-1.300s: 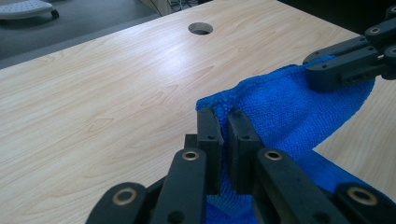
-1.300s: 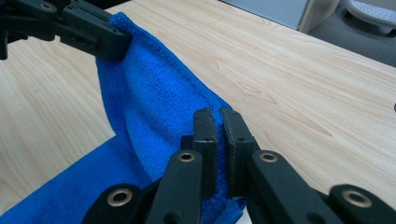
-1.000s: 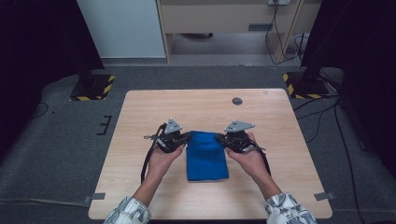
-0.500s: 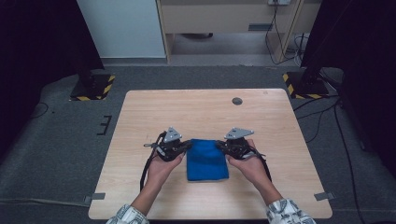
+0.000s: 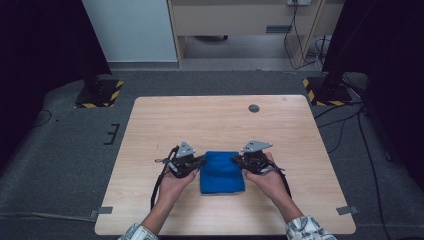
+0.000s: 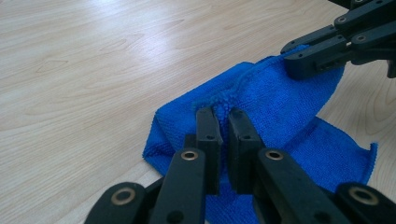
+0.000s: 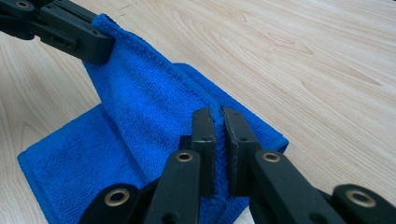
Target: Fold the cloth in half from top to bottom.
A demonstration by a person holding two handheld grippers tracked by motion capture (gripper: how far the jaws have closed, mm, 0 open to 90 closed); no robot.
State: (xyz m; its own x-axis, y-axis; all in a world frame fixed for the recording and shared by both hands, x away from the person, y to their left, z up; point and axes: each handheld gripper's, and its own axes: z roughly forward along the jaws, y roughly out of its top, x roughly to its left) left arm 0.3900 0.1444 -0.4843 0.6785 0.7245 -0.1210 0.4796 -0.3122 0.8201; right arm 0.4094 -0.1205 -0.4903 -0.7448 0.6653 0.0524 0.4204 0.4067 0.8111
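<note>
I'm clamping my left gripper (image 5: 201, 161) and right gripper (image 5: 235, 159) on the blue cloth's (image 5: 221, 173) far corners, lifting that edge; the cloth is lying on the table (image 5: 210, 117) between my hands.

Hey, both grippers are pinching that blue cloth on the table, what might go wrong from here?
The left gripper and the right gripper each pinch only a thin edge of the blue cloth, so an edge might slip free if they pull apart. The far part is lifted while the near part lies on the table; uneven motion may leave a crooked fold. The cloth could also drag and bunch.
</note>
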